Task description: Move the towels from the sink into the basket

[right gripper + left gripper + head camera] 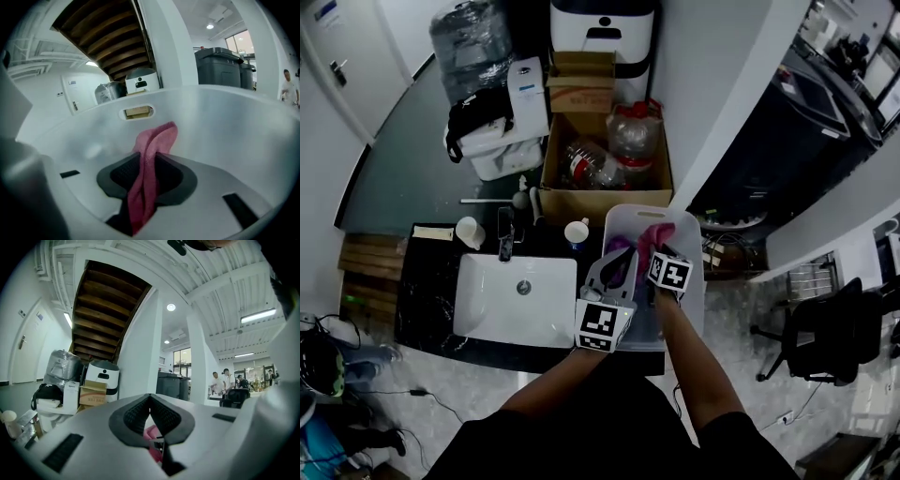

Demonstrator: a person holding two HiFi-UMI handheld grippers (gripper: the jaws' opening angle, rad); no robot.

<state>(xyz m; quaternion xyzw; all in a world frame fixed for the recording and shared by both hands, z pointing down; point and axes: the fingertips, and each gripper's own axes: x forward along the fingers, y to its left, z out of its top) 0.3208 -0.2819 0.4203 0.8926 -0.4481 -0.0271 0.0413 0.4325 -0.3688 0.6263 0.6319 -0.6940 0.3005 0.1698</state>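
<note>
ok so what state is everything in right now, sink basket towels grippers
sink, empty
basket, holding towels
purple towel, lying in the basket
pink towel, pinched by the right gripper, inside the basket
right gripper, shut on the pink towel
left gripper, jaws closed, nothing gripped

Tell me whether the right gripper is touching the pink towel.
Touching. The right gripper view shows the right gripper shut on the pink towel, its jaws pressing it from both sides, inside the basket.
</note>
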